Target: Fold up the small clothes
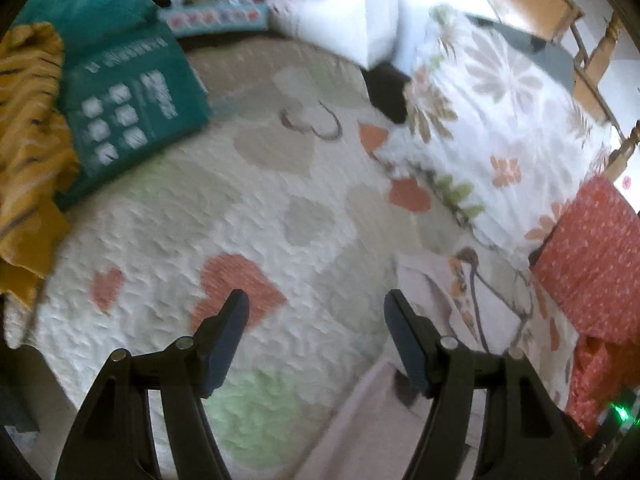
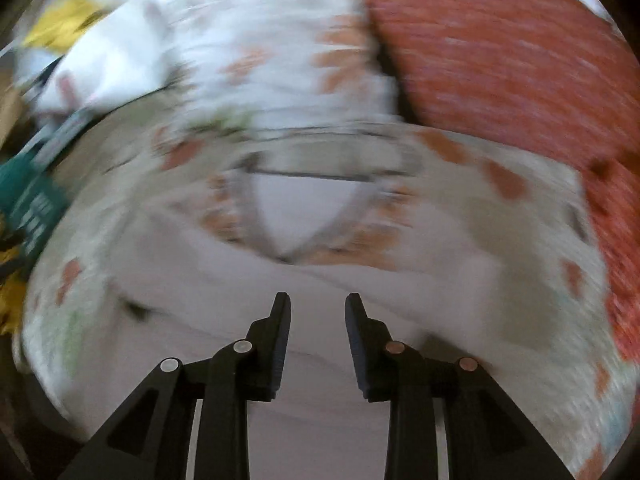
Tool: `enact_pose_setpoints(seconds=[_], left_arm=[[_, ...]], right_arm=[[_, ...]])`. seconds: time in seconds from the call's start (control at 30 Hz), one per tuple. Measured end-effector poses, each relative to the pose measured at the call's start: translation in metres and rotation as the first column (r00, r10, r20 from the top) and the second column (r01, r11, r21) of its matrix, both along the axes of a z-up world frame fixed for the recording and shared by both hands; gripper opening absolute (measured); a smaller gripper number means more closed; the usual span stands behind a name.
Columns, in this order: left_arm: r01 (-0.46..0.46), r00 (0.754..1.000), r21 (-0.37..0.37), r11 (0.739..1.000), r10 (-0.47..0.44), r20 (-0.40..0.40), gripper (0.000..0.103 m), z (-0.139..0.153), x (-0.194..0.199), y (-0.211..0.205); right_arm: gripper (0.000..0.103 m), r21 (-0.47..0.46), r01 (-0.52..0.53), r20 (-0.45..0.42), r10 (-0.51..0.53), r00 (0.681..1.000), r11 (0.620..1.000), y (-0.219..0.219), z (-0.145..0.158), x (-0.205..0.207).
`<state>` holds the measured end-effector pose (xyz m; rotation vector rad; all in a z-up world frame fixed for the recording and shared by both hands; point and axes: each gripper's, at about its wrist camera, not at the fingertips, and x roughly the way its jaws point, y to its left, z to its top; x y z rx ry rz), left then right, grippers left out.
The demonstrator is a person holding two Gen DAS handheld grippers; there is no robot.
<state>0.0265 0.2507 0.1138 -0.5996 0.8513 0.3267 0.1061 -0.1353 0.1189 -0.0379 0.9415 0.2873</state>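
- Yellow striped garment point(image 1: 28, 120), far left, cut off by the frame edge.
- Folded teal garment point(image 1: 132, 92) beside it; its white print is blurred and unreadable.
- Left gripper point(image 1: 316, 304) gapes empty over the heart-patterned quilt point(image 1: 248, 208).
- Pale pink garment point(image 2: 320, 240) lies flat under the right gripper point(image 2: 318, 304), jaws parted, holding nothing; this view is badly smeared.
- Red dotted cloth point(image 1: 592, 256), right, partly cropped.
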Motion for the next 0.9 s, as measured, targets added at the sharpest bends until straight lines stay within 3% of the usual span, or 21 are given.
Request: enact_pose_setpoints(seconds=[0.1, 0.23, 0.37, 0.43, 0.5, 0.6, 0.77, 0.9], left_arm=[[0.033, 0.999, -0.033, 0.999, -0.034, -0.035, 0.069, -0.013, 0.015, -0.015], [0.084, 0.994, -0.036, 0.996, -0.087, -0.069, 0.069, -0.022, 0.019, -0.030], [0.099, 0.992, 0.001, 0.995, -0.098, -0.085, 0.069, -0.023, 0.016, -0.029], [0.076, 0.993, 0.018, 0.997, -0.074, -0.092, 0.069, -0.024, 0.018, -0.025], [0.071, 0.992, 0.020, 0.997, -0.069, -0.103, 0.069, -0.028, 0.024, -0.022], [0.085, 0.988, 0.049, 0.995, -0.078, -0.130, 0.069, -0.034, 0.035, -0.026], [0.144, 0.977, 0.106, 0.984, -0.124, -0.174, 0.069, -0.051, 0.055, -0.041], [0.222, 0.962, 0.114, 0.968, -0.199, -0.185, 0.069, -0.064, 0.066, -0.066]], right_arm=[[0.031, 0.117, -0.143, -0.070, 0.152, 0.986, 0.983, 0.056, -0.013, 0.020], [0.031, 0.191, -0.236, -0.156, 0.267, 0.951, 0.953, 0.127, -0.048, 0.051], [0.031, 0.157, -0.271, -0.215, 0.301, 0.929, 0.950, 0.185, -0.083, 0.099], [0.030, 0.106, -0.264, -0.214, 0.282, 0.935, 0.959, 0.203, -0.096, 0.125], [0.028, 0.051, -0.237, -0.149, 0.242, 0.959, 0.970, 0.211, -0.092, 0.149], [0.036, -0.140, -0.134, -0.084, 0.123, 0.989, 0.981, 0.212, -0.081, 0.171], [0.038, -0.006, -0.096, -0.040, 0.095, 0.995, 0.995, 0.149, -0.034, 0.148], [0.039, 0.036, -0.069, -0.076, 0.072, 0.995, 0.997, 0.061, -0.018, 0.105]])
